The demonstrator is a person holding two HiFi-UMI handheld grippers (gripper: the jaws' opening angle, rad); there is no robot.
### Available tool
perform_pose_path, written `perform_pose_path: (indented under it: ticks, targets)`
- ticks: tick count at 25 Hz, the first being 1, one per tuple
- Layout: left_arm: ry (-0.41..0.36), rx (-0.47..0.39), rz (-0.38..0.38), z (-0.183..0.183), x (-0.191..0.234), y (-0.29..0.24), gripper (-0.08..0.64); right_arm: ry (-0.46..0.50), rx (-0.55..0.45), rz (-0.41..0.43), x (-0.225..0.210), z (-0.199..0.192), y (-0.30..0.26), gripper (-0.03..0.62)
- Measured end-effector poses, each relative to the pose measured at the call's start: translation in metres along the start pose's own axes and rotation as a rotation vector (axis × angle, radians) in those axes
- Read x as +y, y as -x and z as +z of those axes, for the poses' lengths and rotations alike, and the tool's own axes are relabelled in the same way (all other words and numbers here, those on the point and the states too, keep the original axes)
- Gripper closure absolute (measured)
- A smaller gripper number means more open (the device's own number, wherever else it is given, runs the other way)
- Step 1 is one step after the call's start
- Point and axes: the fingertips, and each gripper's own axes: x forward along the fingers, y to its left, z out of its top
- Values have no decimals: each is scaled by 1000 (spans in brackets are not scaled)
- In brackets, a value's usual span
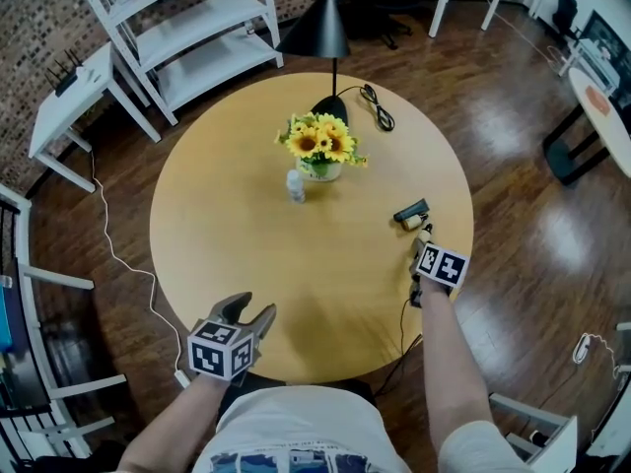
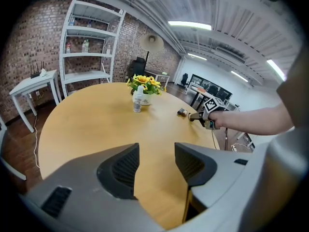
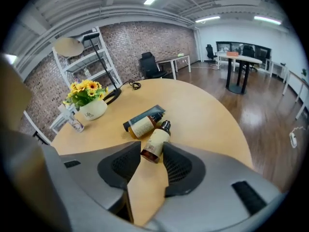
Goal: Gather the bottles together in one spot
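The left tongs [image 2: 157,149] stand wide and empty over the near edge of the round worktop [image 1: 217,235], with nothing between the pads. Well ahead of them and a little to their right stands the small clear bottle [image 1: 295,186], upright and just beside the white pot of sunflowers [image 1: 320,170]. If we go for that bottle carelessly, we judge that the open jaws could knock it over or nudge the pot, since the two stand so close.

Further right, just ahead of the right tongs [image 3: 151,153], a second amber bottle [image 3: 143,126] lies on its side against a dark flat tube [image 3: 147,114]. Its cap is close to the cap of the amber bottle [image 3: 155,144] that we have in the right tongs. Those jaws stand narrow, and the pads appear to press on this bottle's base end only, near their tips, while it lies tilted with the cap pointing away.

This is where we see the most risk. A grip so close to the base may let the bottle pivot or slide out as we lift. Its round body could then roll, and the worktop's rim is near the right tongs. Swinging the cap end could also push the lying bottle and the tube apart, which would scatter what we mean to gather.
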Motion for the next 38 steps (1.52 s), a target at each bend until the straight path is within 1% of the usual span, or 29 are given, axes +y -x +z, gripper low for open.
perform_pose_path:
  ticks: [3, 5, 7, 9, 10, 11, 14, 17, 20, 23, 29, 33, 38]
  targets:
    - [3, 3, -2, -2, 1, -2, 336, 116, 34, -27, -5, -6, 8, 425]
    - [0, 9, -7, -3, -2, -4, 336, 154, 35, -37, -7, -3, 7, 419]
    - [-10, 16, -16, -3, -8, -5, 336, 155, 44, -43, -8, 0, 2, 378]
    - [-19, 21, -21, -2, -12, -6, 336, 135, 54, -54, -11, 0, -3, 376]
    - [-21, 22, -21, -2, -13, -6, 336, 126, 55, -60, -13, 0, -5, 387]
    - [-22, 23, -20, -2, -14, -6, 336, 120, 51, -65, -15, 0, -5, 417]
    - [-24, 23, -17, -1, -12, -6, 336, 126, 29, -71, -19, 0, -1, 434]
    - [-22, 23, -10, 0, -9, -7, 336, 126, 1, -63, -20, -1, 8, 436]
    - [-25, 15, -11, 6, -9, -11, 336, 125, -36, -32, -14, 1, 21, 436]
    - [-38, 4, -17, 14, -17, -14, 336, 147, -68, 9, -2, 3, 43, 436]
    - [-42, -32, -19, 24, -36, -13, 336, 183, -144, 139, 37, -1, 98, 436]
    - [-24, -62, -30, 27, -53, -6, 336, 210, -164, 216, 60, -13, 135, 436]
    - [-16, -86, -81, 21, -74, 13, 336, 275, -185, 299, 100, -36, 182, 436]
